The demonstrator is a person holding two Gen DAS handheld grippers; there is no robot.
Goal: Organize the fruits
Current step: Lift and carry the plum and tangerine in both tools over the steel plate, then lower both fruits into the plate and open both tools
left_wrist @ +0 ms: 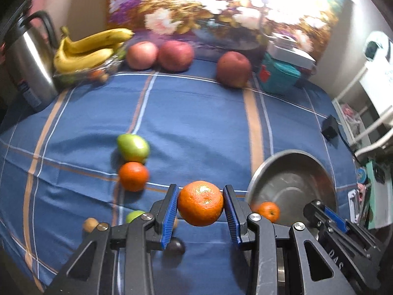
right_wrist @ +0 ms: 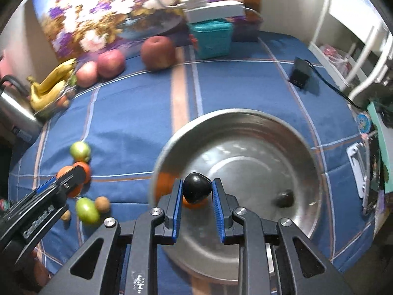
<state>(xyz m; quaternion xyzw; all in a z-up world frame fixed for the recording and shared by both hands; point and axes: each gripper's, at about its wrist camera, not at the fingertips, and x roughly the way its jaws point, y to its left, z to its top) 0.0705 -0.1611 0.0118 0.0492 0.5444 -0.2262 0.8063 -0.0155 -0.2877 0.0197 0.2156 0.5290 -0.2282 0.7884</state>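
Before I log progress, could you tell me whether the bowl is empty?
Not empty: the bowl holds an orange and a dark fruit.

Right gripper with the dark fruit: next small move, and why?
Probably open the right gripper and drop the dark plum into the steel bowl. It is gripped between both pads, already over the bowl's near rim, where another dark fruit lies. The left gripper, shut on an orange, is off to the bowl's left.

Both wrist views close, facing forward-down; share steel bowl.
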